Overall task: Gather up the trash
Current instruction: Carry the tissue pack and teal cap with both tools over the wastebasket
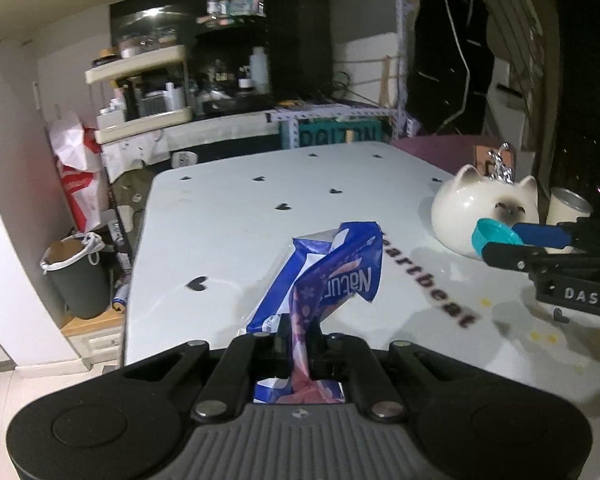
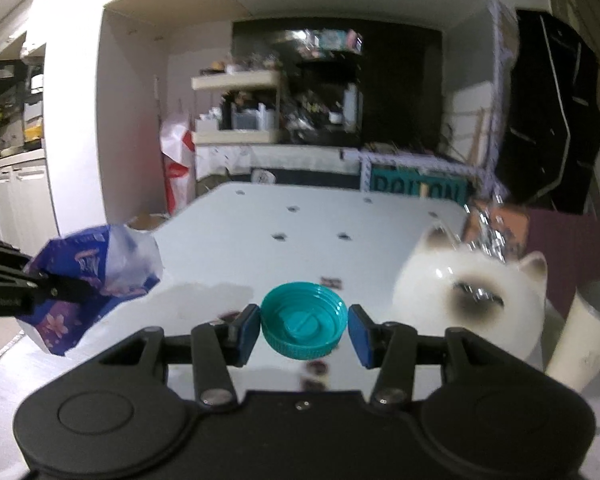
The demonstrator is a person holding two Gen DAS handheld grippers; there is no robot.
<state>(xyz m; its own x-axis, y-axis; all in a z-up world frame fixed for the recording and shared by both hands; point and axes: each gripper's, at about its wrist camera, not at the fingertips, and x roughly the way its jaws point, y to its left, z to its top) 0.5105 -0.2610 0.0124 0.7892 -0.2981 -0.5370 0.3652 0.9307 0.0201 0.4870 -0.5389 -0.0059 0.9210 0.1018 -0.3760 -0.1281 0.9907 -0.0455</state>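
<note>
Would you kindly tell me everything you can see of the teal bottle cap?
The teal bottle cap looks like moulded plastic, round, with a ribbed outer wall and a raised disc inside. It is held off the white table, open side tilted up toward the right wrist camera, between the blue pads of the right tool, which press on opposite sides. Nothing else touches it. The cat-shaped ceramic jar sits just beyond, to its right.
</note>
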